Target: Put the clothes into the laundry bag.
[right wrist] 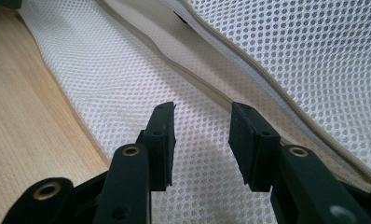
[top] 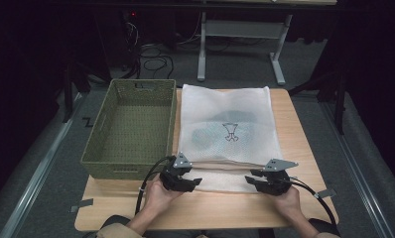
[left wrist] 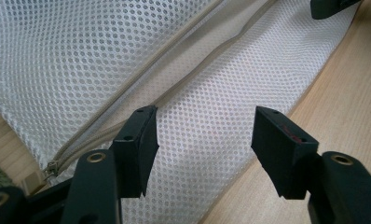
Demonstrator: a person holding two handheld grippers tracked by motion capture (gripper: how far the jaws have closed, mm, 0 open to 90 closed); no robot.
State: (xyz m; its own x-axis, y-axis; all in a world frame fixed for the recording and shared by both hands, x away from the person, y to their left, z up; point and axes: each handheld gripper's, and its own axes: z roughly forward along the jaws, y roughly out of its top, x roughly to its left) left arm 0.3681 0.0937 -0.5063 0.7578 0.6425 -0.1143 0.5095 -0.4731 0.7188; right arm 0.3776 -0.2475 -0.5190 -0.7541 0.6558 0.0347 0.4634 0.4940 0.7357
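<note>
A white mesh zip bag (top: 225, 124) lies flat on the wooden table (top: 205, 208), with a dark item showing through its middle. Its zipper (left wrist: 141, 88) along the near edge is parted, and the lower flap lies spread toward me. My left gripper (top: 194, 182) hovers at the bag's near left corner, jaws apart over the lower flap (left wrist: 211, 98), nothing pinched. My right gripper (top: 250, 177) is at the near right corner, open above the same flap (right wrist: 127, 84). In the left gripper view my left gripper (left wrist: 202, 135) is open; in the right gripper view my right gripper (right wrist: 202, 126) is open.
An empty olive woven basket (top: 131, 126) stands to the left of the bag, its right wall close beside the bag's edge. Bare table (right wrist: 25, 116) runs along the near side under my hands. Desk legs and cables are on the floor beyond the table.
</note>
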